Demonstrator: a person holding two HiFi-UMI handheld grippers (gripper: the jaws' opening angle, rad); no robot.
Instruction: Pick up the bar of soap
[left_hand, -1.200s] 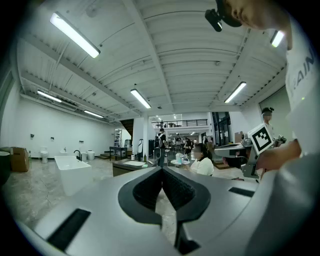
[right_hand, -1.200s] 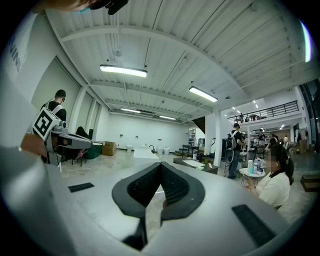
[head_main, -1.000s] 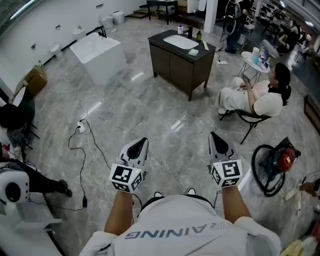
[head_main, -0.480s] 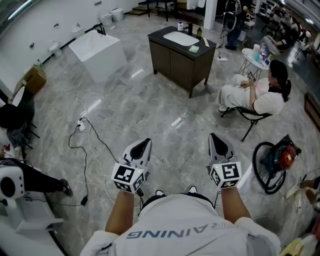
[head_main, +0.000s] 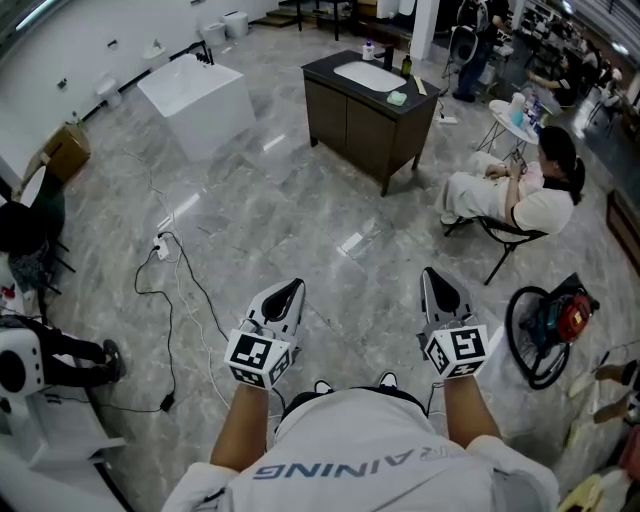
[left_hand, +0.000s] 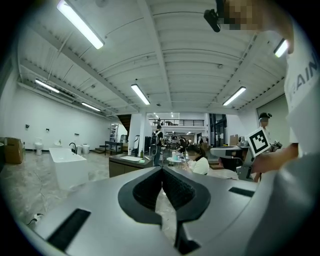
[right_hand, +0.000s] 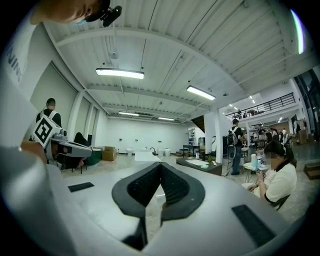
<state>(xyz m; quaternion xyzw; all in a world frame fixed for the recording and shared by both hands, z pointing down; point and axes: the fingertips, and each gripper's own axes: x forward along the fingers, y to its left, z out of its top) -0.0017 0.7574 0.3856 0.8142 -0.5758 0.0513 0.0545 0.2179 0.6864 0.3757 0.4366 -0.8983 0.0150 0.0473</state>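
Observation:
The pale green bar of soap (head_main: 397, 98) lies on the dark vanity (head_main: 350, 115) beside its white basin, far across the floor at the top of the head view. It shows tiny in the left gripper view (left_hand: 141, 161) and in the right gripper view (right_hand: 204, 166). My left gripper (head_main: 288, 291) and right gripper (head_main: 432, 276) are held side by side at waist height, pointing toward the vanity and several steps short of it. Both are shut with nothing between the pads, as their own views confirm for the left gripper (left_hand: 161, 170) and the right gripper (right_hand: 160, 165).
A white bathtub (head_main: 195, 95) stands left of the vanity. A person sits on a chair (head_main: 510, 200) to the right, near a small round table (head_main: 515, 115). A cable with a power strip (head_main: 160, 250) trails over the marble floor at left. A red tool (head_main: 560, 320) lies at right.
The head view has drifted slightly, so the vanity sits a little more to the right. Both grippers stay shut and sit a touch lower in the frame.

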